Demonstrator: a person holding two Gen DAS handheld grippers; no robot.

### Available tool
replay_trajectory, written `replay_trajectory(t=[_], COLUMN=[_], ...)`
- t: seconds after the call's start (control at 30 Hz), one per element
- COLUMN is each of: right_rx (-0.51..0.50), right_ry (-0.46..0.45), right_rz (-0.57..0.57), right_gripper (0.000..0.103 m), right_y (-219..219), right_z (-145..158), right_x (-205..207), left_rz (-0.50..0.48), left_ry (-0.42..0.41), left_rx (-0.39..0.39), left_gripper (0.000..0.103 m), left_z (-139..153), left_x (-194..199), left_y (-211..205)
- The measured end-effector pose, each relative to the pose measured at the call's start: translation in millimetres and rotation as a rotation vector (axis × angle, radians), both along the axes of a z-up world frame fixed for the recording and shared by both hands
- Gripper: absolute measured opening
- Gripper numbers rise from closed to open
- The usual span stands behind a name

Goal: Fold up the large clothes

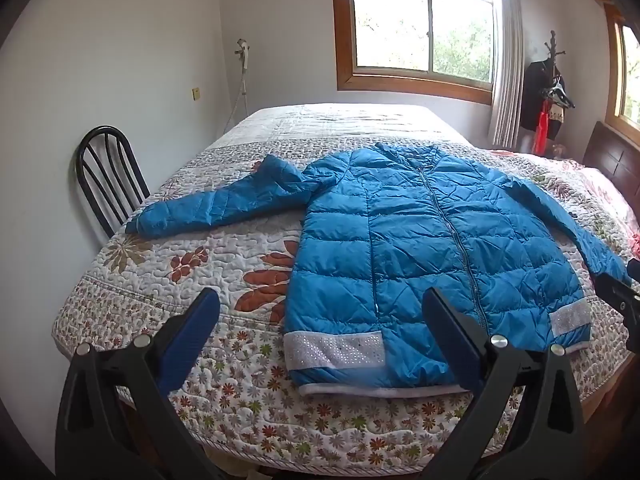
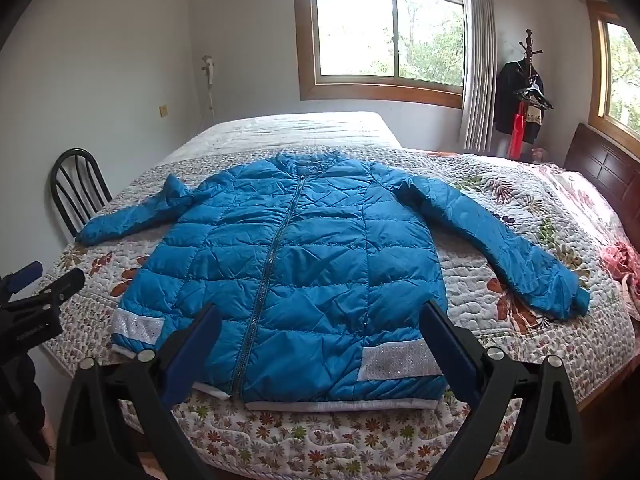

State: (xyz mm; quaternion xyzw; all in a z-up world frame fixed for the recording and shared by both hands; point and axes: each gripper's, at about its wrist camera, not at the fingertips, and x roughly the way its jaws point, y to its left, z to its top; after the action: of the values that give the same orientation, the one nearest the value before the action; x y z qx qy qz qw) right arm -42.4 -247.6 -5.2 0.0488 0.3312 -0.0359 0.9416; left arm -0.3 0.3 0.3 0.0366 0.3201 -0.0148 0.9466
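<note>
A blue quilted puffer jacket [image 1: 420, 248] [image 2: 296, 264] lies flat and zipped on the bed, front up, collar toward the window, both sleeves spread out to the sides. Silver sequinned bands run along its hem. My left gripper [image 1: 320, 308] hovers open above the near left hem corner, nothing between its blue-padded fingers. My right gripper [image 2: 320, 320] hangs open over the lower middle of the jacket, also holding nothing. Each gripper shows at the edge of the other's view.
The bed carries a floral quilt [image 1: 192, 272] [image 2: 500, 280]. A black metal chair [image 1: 106, 172] stands against its left side. A dark wooden headboard [image 2: 604, 168] and pink cloth [image 2: 622, 264] lie to the right. A coat stand [image 2: 524, 92] with hanging clothes is in the far corner.
</note>
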Motion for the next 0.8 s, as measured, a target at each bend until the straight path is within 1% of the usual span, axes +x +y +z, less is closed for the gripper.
replay_trajectory(t=[0.27, 0.4, 0.43, 0.8], right_rx=[-0.004, -0.007, -0.008, -0.015], right_ry=[-0.005, -0.004, -0.004, -0.003], right_rz=[-0.001, 0.0, -0.001, 0.0], right_gripper=[0.099, 0.099, 0.099, 0.099], right_y=[0.8, 0.9, 1.6, 2.2], right_z=[0.6, -0.2, -0.1, 1.2], right_x=[0.9, -0.1, -0.5, 2.4], left_rz=[-0.01, -0.007, -0.001, 0.003], left_ry=[0.004, 0.001, 0.001, 0.003], left_rx=[0.017, 0.016, 0.016, 0.015], left_gripper=[0.1, 0.1, 0.1, 0.1], left_z=[0.7, 3.5, 0.6, -1.8], left_x=[0.6, 1.3, 1.8, 3.7], left_y=[0.0, 5.8, 1.1, 4.3])
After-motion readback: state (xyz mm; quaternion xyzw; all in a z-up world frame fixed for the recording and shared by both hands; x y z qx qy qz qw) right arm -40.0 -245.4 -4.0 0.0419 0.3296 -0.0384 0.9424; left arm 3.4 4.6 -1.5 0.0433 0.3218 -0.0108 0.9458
